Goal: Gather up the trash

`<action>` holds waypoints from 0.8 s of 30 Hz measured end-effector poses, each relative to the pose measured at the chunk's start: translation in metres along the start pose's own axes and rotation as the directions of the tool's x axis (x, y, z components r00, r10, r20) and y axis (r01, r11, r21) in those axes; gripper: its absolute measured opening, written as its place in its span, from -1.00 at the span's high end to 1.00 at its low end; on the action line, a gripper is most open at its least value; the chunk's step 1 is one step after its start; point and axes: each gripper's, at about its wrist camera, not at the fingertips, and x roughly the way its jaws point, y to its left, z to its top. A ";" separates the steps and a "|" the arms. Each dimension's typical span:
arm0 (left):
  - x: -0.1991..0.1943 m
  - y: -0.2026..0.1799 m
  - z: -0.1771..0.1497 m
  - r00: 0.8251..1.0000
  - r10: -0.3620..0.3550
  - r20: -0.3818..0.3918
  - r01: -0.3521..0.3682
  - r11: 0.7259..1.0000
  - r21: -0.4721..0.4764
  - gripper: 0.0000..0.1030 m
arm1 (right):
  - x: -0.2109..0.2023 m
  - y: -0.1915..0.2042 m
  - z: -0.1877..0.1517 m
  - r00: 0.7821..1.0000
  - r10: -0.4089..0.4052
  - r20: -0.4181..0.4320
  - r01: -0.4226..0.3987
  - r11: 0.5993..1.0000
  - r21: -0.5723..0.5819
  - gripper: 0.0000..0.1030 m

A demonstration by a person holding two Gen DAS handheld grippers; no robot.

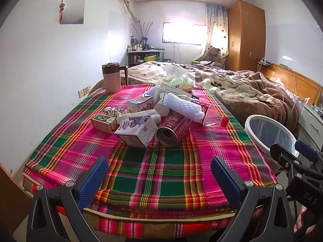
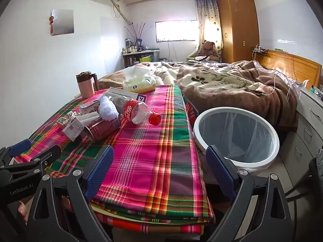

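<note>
The trash lies heaped together near the middle of the tabletop (image 1: 165, 171), which is draped in a pink, green and red plaid cloth. The pile holds a dented red metal can (image 1: 173, 129) on its side with its open end toward the camera, a white-and-purple cardboard drink carton (image 1: 135, 131), a small green-and-cream cardboard box (image 1: 104, 122), a white foam net sleeve (image 1: 184, 105) resting on top, and a crushed clear plastic bottle with a red label and red cap (image 2: 139, 112) lying at the pile's right edge. Gathered this way, every piece is likely within one reach.

A round white-rimmed bin lined with a clear plastic bag (image 2: 236, 136) stands on the floor just beside the tabletop's right edge, between it and the bed, so it probably sits lower for easy dropping.

The left tool (image 1: 159, 179) hangs over the near part of the cloth, spread to its widest with nothing between its blue pads. The right tool (image 2: 159, 173), equally wide and empty, straddles the cloth's right edge and the bin's rim, well placed to ferry items across.

A pink and brown lidded mug (image 1: 112, 78) and a yellow soft tissue pack (image 2: 139, 82) stand apart at the far edge, seemingly not trash.
</note>
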 end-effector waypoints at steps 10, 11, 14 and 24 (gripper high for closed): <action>0.001 0.000 0.000 1.000 0.004 0.010 -0.004 1.000 -0.004 -1.00 | -0.002 -0.003 0.001 1.000 -0.004 0.001 0.004 1.000 -0.003 -0.83; 0.001 0.001 0.000 1.000 0.004 0.010 -0.004 1.000 -0.003 -1.00 | -0.001 -0.002 0.001 1.000 -0.007 0.000 0.007 1.000 -0.003 -0.83; 0.000 0.001 0.001 1.000 0.004 0.007 -0.004 1.000 -0.001 -1.00 | 0.002 -0.003 0.000 1.000 -0.007 0.000 0.007 1.000 -0.006 -0.83; 0.001 -0.001 0.002 1.000 0.007 0.007 -0.007 1.000 0.001 -1.00 | -0.002 -0.001 0.002 1.000 -0.010 0.004 0.010 1.000 -0.009 -0.83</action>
